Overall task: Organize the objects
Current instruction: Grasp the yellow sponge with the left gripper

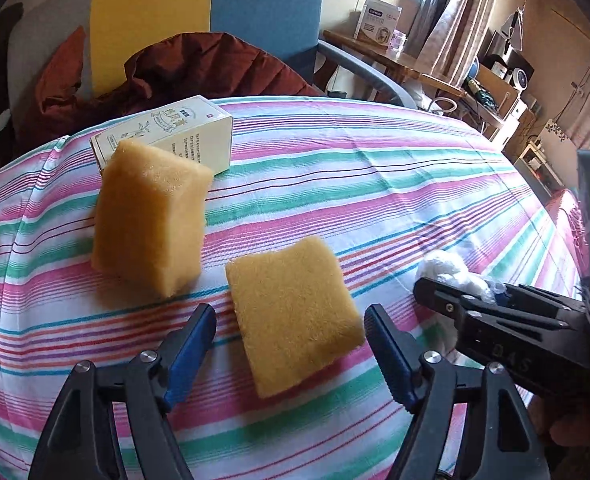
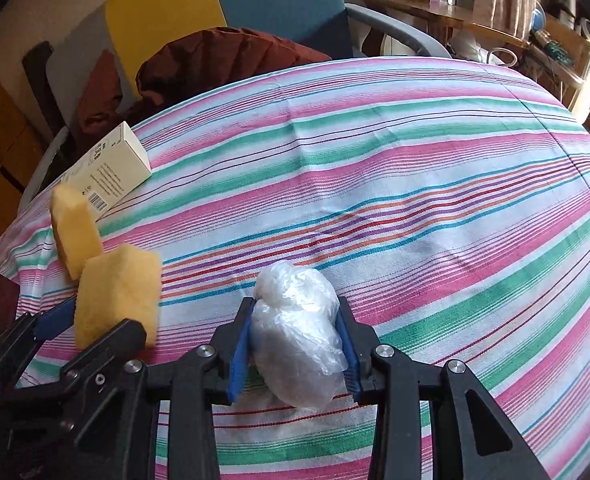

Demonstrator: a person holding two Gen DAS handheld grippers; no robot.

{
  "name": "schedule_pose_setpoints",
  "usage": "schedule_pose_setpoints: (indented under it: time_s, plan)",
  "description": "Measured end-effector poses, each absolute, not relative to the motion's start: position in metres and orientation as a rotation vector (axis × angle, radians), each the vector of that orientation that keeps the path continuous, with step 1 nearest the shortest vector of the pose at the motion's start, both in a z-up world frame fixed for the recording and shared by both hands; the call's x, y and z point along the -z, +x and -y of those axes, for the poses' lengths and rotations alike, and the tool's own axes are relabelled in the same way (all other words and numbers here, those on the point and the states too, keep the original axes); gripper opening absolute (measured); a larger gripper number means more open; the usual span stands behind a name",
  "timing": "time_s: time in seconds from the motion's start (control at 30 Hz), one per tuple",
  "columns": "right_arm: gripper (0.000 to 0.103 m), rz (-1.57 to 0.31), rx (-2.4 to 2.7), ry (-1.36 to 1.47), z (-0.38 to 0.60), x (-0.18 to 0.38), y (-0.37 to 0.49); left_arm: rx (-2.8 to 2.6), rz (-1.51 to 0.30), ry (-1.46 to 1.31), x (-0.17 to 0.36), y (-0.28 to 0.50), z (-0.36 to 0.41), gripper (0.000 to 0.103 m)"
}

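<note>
Two yellow sponges lie on the striped tablecloth. The near sponge (image 1: 295,316) lies flat between the open jaws of my left gripper (image 1: 291,340), untouched by the pads. The far sponge (image 1: 151,216) stands upright against a cream carton (image 1: 175,132). My right gripper (image 2: 295,344) is shut on a crumpled clear plastic bag (image 2: 299,332), just above the cloth. In the right wrist view the left gripper (image 2: 55,344) sits at the left by the near sponge (image 2: 115,296), with the far sponge (image 2: 75,228) and carton (image 2: 111,172) behind. The bag (image 1: 451,272) shows at right in the left wrist view.
The striped tablecloth (image 2: 415,200) covers the whole table. A dark red jacket (image 1: 199,68) lies over a chair with yellow and blue panels (image 1: 207,12) behind the table. A wooden shelf (image 1: 395,60) with a box stands at the back right.
</note>
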State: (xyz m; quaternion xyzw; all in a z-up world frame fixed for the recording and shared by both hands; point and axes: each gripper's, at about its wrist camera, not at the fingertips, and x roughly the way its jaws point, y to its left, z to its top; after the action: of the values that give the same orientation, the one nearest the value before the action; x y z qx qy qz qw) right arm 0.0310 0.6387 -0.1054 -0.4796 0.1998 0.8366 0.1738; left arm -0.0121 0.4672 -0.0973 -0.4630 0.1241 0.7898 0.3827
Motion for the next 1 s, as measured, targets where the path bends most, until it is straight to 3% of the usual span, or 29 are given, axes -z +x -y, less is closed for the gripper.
schedule_pose_setpoints:
  time_s: [0.4, 0.5, 0.57, 0.77, 1.0]
  plan:
    - [0.041, -0.466, -2.375, -1.364, -0.625, 0.104, 0.031, -1.961, -0.278, -1.063, 0.103, -0.008, -0.445, 0.070]
    - [0.041, -0.443, -2.378, -1.365, -0.621, 0.104, 0.028, -1.953, -0.251, -1.052, 0.103, -0.007, -0.435, 0.058]
    - [0.041, -0.429, -2.379, -1.362, -0.620, 0.104, 0.027, -1.949, -0.228, -1.047, 0.102, -0.008, -0.429, 0.055]
    - [0.039, -0.502, -2.399, -1.339, -0.618, 0.101, 0.027, -1.958, -0.223, -1.017, 0.100, 0.001, -0.410, 0.053]
    - [0.039, -0.414, -2.469, -1.304, -0.597, 0.093, 0.027, -1.991, -0.118, -1.034, 0.100, -0.003, -0.374, 0.053]
